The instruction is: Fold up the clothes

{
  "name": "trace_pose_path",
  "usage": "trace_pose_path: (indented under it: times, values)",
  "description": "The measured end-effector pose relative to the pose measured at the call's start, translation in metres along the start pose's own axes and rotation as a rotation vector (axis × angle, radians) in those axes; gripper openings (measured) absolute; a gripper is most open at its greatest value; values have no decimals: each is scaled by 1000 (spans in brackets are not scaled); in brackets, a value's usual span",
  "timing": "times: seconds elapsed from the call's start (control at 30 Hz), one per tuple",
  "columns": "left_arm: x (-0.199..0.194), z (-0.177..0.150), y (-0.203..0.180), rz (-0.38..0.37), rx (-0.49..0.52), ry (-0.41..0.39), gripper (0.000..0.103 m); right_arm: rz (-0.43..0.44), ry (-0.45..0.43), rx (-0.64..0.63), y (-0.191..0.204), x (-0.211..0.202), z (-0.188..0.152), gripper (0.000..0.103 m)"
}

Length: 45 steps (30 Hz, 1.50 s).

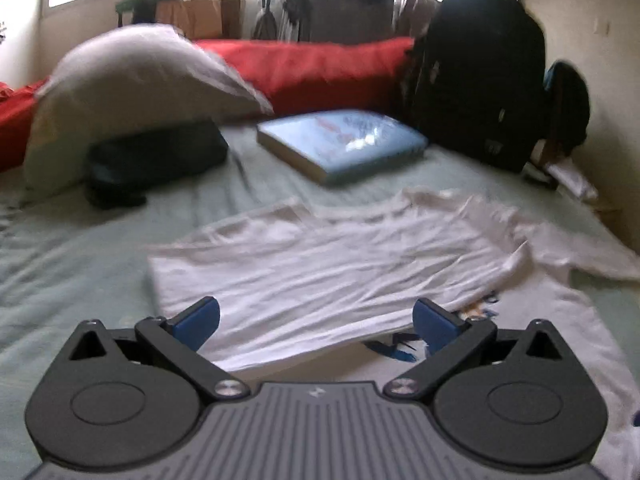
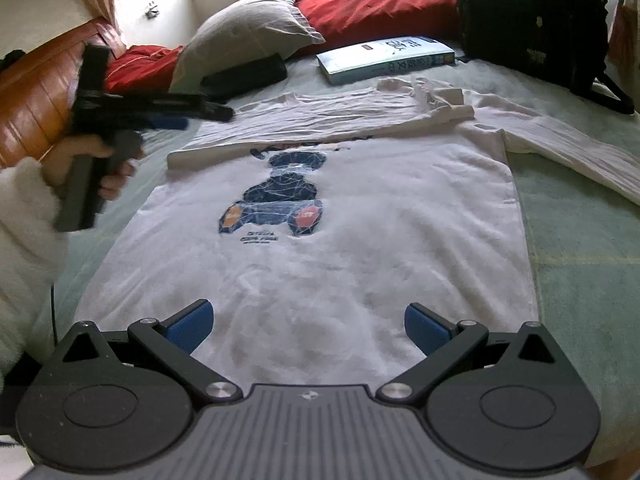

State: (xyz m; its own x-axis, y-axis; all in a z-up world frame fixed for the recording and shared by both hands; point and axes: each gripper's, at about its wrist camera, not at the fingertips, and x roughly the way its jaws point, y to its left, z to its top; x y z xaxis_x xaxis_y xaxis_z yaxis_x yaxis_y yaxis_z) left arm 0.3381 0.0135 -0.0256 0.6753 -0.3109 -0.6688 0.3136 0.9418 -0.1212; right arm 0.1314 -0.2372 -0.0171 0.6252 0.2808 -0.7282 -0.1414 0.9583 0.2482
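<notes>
A white long-sleeved shirt [image 2: 360,220] with a dark blue bear print [image 2: 276,196] lies flat on the pale green bed sheet [image 2: 580,240]. Its left side is folded inward over the chest [image 2: 320,116], and the right sleeve [image 2: 560,144] stretches out to the right. My right gripper [image 2: 308,324] is open just above the shirt's hem, with nothing between its blue pads. A hand holds my left gripper [image 2: 200,114] above the shirt's left edge. In the left wrist view the left gripper [image 1: 318,320] stands open over the folded shirt [image 1: 320,256], holding nothing.
Beyond the shirt lie a blue book [image 2: 384,60], a grey pillow [image 2: 248,32] resting on a black pouch [image 2: 244,76], and a red blanket [image 2: 380,8]. A black backpack [image 2: 532,16] stands at the far right. A wooden headboard [image 2: 36,92] runs along the left.
</notes>
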Motion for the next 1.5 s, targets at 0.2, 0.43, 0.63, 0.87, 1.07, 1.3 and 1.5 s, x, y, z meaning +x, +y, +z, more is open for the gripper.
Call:
trace_pose_path:
  times: [0.2, 0.43, 0.63, 0.87, 1.07, 1.3, 1.5]
  values:
    - [20, -22, 4, 71, 4, 67, 102, -11, 30, 9, -16, 12, 12, 103]
    - [-27, -33, -25, -20, 148, -1, 102, 86, -69, 68, -57, 23, 71, 103]
    - [-38, -46, -28, -17, 149, -10, 102, 105, -148, 181, -112, 63, 145, 79]
    - [-45, -57, -23, 51, 148, -15, 102, -32, -180, 365, -187, 122, 175, 53]
    - [-38, -60, -25, 58, 153, -7, 102, -123, -181, 191, -157, 141, 165, 44]
    - [-40, -63, -24, 75, 161, -12, 102, -220, -198, 81, -135, 123, 161, 14]
    - [-43, -59, -19, 78, 155, -17, 102, -267, -153, 187, -152, 108, 160, 39]
